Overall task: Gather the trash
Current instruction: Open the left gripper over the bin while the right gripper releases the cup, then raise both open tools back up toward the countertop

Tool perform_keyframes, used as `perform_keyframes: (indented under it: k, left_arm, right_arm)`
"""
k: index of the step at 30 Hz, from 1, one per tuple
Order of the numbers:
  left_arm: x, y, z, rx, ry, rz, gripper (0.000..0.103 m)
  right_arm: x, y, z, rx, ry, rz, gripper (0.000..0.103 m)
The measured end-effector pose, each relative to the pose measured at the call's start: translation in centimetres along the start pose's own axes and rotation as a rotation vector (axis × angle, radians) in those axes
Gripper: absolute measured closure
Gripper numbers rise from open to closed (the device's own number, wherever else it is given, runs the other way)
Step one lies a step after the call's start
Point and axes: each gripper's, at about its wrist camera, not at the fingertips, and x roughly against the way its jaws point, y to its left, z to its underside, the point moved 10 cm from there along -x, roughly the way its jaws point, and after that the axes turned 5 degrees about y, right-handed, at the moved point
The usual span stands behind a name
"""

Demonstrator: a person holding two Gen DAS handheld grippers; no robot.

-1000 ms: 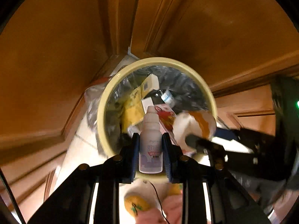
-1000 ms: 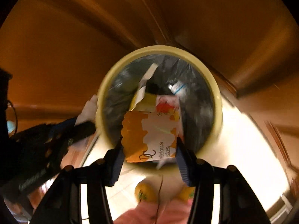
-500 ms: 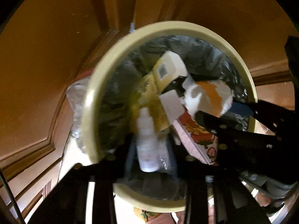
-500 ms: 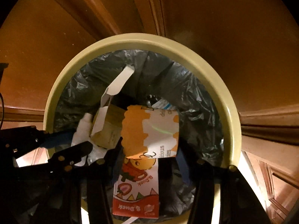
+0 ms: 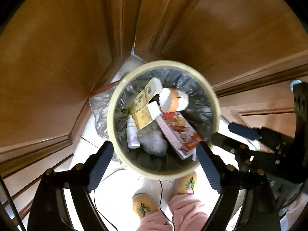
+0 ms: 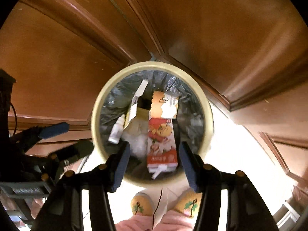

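Two tools hang open and empty over the bin [image 5: 115,104]: left tool [image 5: 153,165], its jaws just opened, and right tool [image 6: 154,165]; beyond, the dropper bottle [image 5: 132,135] and orange wrapper [image 6: 164,105] lie inside, so this load looks binned, further trash unseen

Warm, dim lighting on the brown panelled wood walls [image 5: 57,57]. The pale tiled floor [image 6: 240,144] is blown out by glare. The round cream bin rim [image 5: 115,104] is motion-blurred. Fisheye bending strong; corners black.
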Motion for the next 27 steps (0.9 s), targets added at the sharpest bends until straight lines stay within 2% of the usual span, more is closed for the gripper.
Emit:
perform_keyframes:
  k: [9,13,15,17,22,27]
  left_arm:
    - [8.6,-2.8,1.6,-0.047,-0.03,-0.018,0.011]
    - [13.8,-4.2,3.1,-0.047,-0.036,-0.001,0.001]
    - [16.2,-5.2,4.1,-0.056,-0.007,0.03,0.001]
    - [18.7,-6.0,5.1,-0.071,0.016,0.024,0.001]
    - [25.6,-7.9,6.4,-0.091,-0.035,-0.009,0.001]
    - [32.1,-9.7,7.3,-0.072,-0.052,0.015,0.001]
  right_arm:
    - [8.6,1.8,3.4,-0.083,-0.044,-0.011,0.05]
    - [13.5,2.3,4.6,-0.135,-0.07,-0.031,0.05]
    - [16.7,2.9,5.5,-0.141,-0.088,-0.027,0.05]
    - [19.8,3.4,6.1,-0.143,-0.107,-0.017,0.05]
    - [27.4,4.5,7.3,-0.171,-0.171,-0.016,0.05]
    - [33.6,5.6,8.1,-0.199,-0.216,-0.014,0.05]
